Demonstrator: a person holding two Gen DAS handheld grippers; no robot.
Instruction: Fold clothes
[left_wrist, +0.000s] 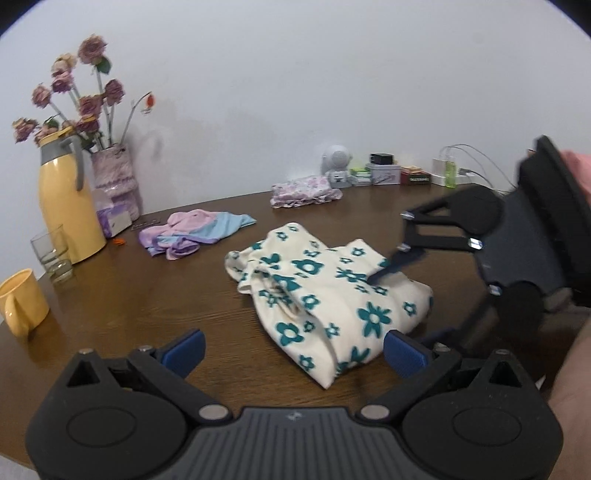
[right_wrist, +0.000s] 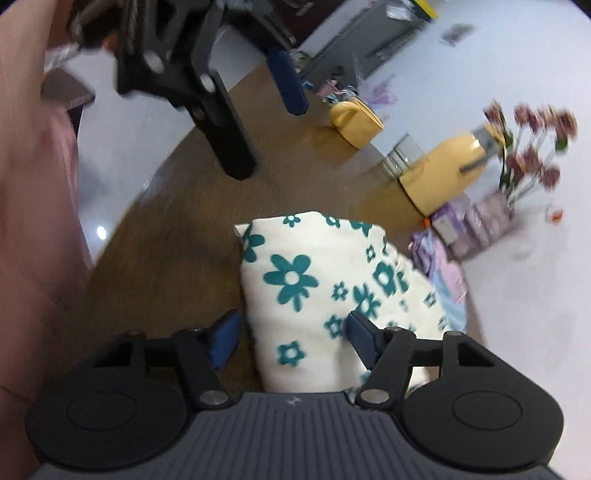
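Observation:
A cream garment with teal flowers (left_wrist: 325, 291) lies folded in a bundle on the brown wooden table (left_wrist: 147, 302); it also shows in the right wrist view (right_wrist: 317, 295). My left gripper (left_wrist: 293, 350) is open, hovering just in front of the bundle's near edge, empty. My right gripper (right_wrist: 291, 336) is open with its jaws either side of the bundle's right end; in the left wrist view one of its fingertips (left_wrist: 384, 271) rests on the cloth. A pink, purple and blue garment (left_wrist: 192, 236) lies crumpled further back. A folded floral garment (left_wrist: 303, 190) lies at the back.
A yellow thermos (left_wrist: 66, 206), a glass (left_wrist: 51, 254) and a yellow mug (left_wrist: 22, 301) stand at the left. A vase of dried roses (left_wrist: 114, 177) stands behind them. Small boxes, a speaker and chargers (left_wrist: 384, 171) line the wall.

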